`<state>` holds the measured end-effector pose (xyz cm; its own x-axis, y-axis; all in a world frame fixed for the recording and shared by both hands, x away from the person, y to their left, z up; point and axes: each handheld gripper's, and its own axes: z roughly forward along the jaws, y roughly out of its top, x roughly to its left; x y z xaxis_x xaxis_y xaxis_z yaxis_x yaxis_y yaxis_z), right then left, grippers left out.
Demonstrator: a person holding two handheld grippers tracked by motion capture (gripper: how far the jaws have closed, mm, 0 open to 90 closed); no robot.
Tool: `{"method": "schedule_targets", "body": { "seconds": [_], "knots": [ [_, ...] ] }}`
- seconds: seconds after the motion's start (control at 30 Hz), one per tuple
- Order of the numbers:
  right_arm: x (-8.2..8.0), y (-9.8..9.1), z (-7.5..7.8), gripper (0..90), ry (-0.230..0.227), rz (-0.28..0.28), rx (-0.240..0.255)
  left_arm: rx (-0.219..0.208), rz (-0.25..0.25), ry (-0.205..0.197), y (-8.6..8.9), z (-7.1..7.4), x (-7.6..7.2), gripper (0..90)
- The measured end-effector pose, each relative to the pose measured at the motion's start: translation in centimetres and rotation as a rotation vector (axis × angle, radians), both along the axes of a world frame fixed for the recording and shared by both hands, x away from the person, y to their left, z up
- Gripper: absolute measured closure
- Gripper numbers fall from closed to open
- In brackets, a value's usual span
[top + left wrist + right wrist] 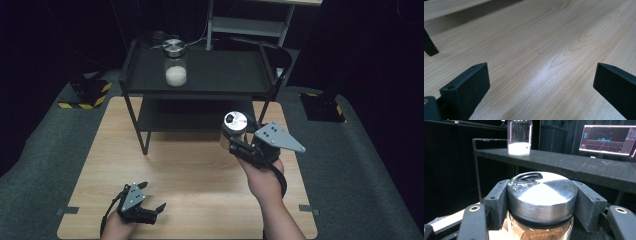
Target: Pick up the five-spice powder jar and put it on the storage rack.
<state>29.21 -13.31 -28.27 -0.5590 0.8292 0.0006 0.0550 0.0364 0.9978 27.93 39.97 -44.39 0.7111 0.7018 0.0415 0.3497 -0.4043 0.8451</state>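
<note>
Jars number two: one jar with brown contents [541, 202] is clamped at its metal lid between the jaws of the right gripper [239, 146], held above the wooden table [190, 175] just in front of the black shelf rack [210, 75]; a second jar with white powder [175, 64] stands on the rack's top shelf, left of its middle. Left gripper [150, 197] rests near the table's front edge, jaws wide and empty, with bare wood between the two grippers.
</note>
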Motion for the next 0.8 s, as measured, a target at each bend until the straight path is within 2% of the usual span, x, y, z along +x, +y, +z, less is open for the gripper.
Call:
{"method": "schedule_targets", "body": {
  "seconds": [0.4,0.8],
  "knots": [
    [1.6,0.4,2.7,35.0,-0.024,-0.016,-0.008,-0.008,-0.001,0.008,0.1,0.0,0.1,0.9],
    [3.7,1.0,5.3,35.0,-0.042,-0.059,-0.019,-0.013,0.001,0.011,0.2,0.0,0.1,0.9]
  ]
}}
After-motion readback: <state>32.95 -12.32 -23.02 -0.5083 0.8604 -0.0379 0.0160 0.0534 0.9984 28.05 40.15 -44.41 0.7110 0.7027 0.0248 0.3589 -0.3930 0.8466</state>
